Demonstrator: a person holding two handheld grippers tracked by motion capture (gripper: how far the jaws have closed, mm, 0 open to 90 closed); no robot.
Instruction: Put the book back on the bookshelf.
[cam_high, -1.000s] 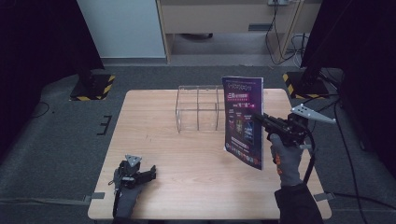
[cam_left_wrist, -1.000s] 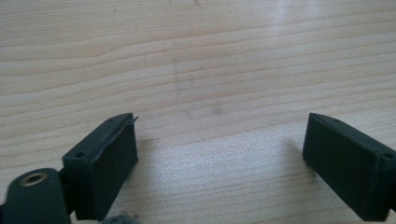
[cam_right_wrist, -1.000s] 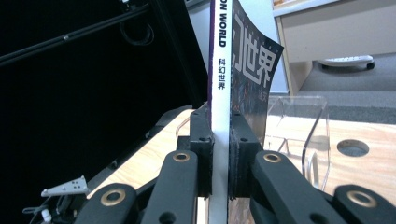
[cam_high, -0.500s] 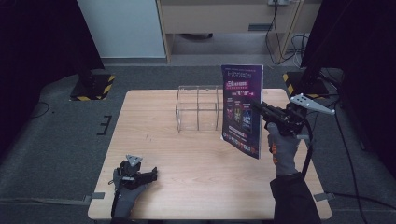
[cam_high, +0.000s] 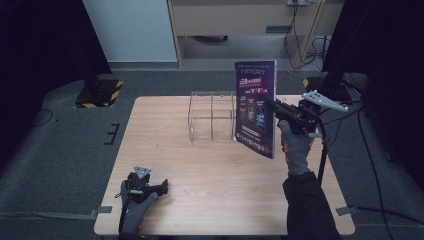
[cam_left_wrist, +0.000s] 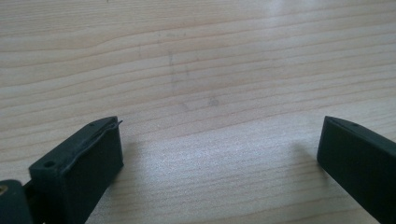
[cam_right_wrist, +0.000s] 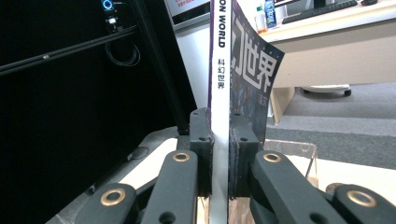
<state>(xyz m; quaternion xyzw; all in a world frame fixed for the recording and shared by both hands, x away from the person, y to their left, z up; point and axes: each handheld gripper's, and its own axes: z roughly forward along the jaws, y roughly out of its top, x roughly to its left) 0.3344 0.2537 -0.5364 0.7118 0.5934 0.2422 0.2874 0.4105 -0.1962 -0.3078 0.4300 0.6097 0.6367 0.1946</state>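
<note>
Above table's right side, right gripper (cam_high: 281, 107) pinching magazine (cam_high: 256, 107) by spine, jaws pressed tight on both covers, magazine (cam_right_wrist: 219, 79) upright, lifted clear of wooden table (cam_high: 200, 170). Lower corner hangs just beside clear acrylic organizer (cam_high: 212, 116), right of it. Near front left edge, left gripper (cam_high: 152, 189) resting low on tabletop, jaws spread wide, bare wood (cam_left_wrist: 215, 140) between them, jaws just been opening.

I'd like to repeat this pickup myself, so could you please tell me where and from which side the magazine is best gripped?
Grip the magazine at its spine, coming edge-on from its right side in the high view, as the right hand-held gripper does now. The spine is the stiff, flat edge; the loose cover curls away beside it, so gripping the pages would let it flop.
</note>
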